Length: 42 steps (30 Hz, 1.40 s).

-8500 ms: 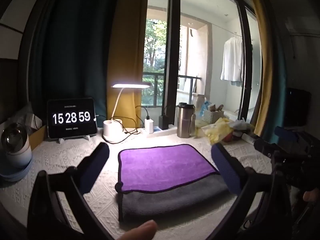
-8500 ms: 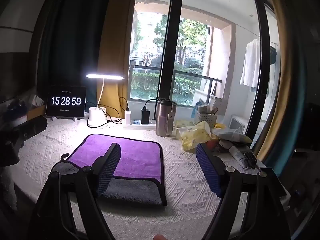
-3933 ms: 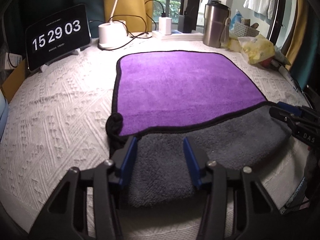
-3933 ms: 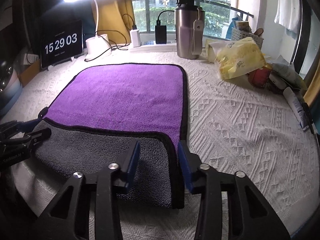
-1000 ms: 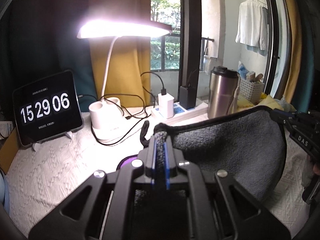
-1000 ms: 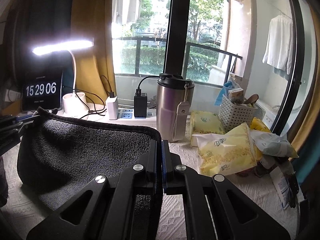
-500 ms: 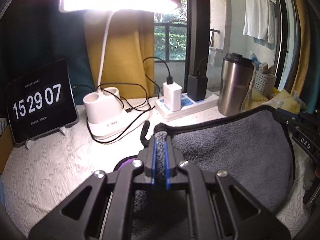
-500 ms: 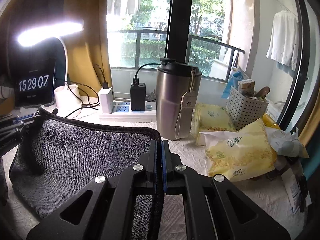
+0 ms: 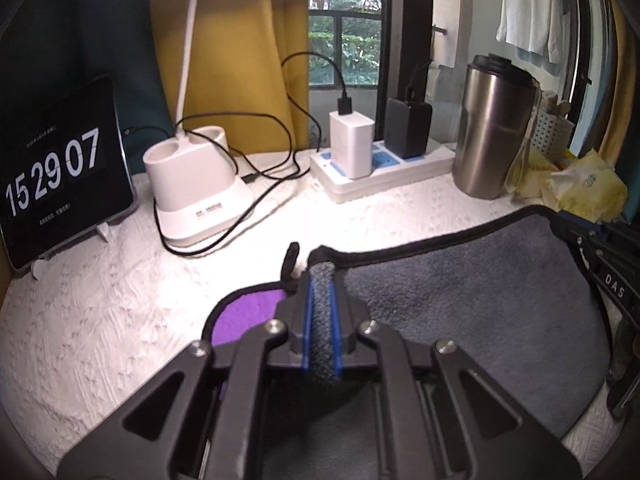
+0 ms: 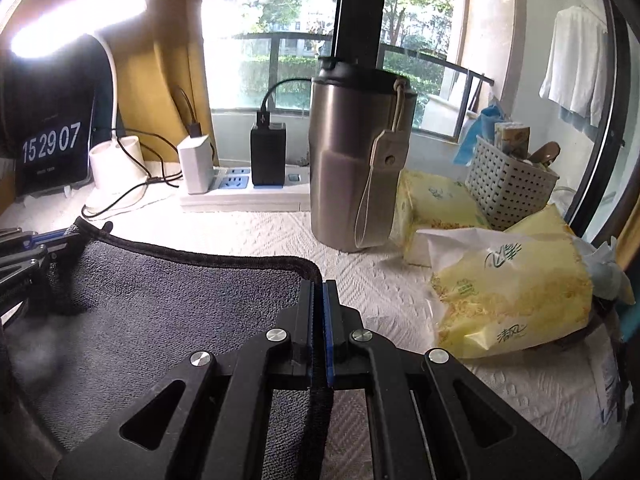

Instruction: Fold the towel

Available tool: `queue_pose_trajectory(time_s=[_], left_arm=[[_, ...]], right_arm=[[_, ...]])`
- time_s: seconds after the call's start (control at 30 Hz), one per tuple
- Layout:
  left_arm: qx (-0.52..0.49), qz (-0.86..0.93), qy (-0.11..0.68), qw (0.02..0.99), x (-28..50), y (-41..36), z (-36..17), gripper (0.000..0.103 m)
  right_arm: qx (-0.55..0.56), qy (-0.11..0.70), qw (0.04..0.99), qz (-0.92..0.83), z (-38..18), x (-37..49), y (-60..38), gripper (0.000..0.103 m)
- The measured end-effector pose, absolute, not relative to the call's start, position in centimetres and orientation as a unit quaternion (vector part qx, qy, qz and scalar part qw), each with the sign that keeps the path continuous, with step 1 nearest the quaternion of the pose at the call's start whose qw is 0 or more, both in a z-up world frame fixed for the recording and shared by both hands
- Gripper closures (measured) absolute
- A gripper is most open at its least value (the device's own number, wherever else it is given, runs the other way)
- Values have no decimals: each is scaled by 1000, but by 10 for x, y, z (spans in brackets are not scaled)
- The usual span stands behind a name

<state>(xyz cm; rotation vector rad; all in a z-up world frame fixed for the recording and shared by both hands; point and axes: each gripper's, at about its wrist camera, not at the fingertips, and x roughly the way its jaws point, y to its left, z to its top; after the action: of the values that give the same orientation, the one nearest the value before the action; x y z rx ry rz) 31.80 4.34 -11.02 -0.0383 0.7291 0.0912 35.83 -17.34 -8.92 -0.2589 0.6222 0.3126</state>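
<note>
Towel (image 9: 472, 300) hangs grey side up between both grippers above the white-covered table (image 9: 100, 300); left gripper (image 9: 322, 316) jaws clamp one corner; right gripper (image 10: 318, 320) jaws clamp the other; purple face (image 9: 244, 314) shows beneath.

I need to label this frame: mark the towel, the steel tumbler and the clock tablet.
towel (image 9: 460, 300): left wrist view, on its grey side right of the claw.
steel tumbler (image 10: 352, 160): right wrist view, middle of its metal body.
clock tablet (image 9: 56, 168): left wrist view, on the screen's digits.
</note>
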Motion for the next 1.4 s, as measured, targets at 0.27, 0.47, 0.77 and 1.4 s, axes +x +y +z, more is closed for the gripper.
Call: queue_pose_trajectory(time_s=[0.27, 0.47, 0.77, 1.4], left_arm=[[-19, 52, 397, 916, 334, 44, -126, 90], [-28, 60, 410, 910, 336, 46, -129, 78], [-42, 85, 392, 915, 325, 55, -116, 28], [-46, 73, 355, 931, 284, 53, -82, 26]], right_arm=[[-127, 334, 922, 147, -98, 367, -174, 98], [-137, 360, 912, 140, -105, 372, -172, 98], [-134, 361, 914, 129, -105, 369, -174, 91], [-115, 343, 923, 129, -78, 336, -179, 77]])
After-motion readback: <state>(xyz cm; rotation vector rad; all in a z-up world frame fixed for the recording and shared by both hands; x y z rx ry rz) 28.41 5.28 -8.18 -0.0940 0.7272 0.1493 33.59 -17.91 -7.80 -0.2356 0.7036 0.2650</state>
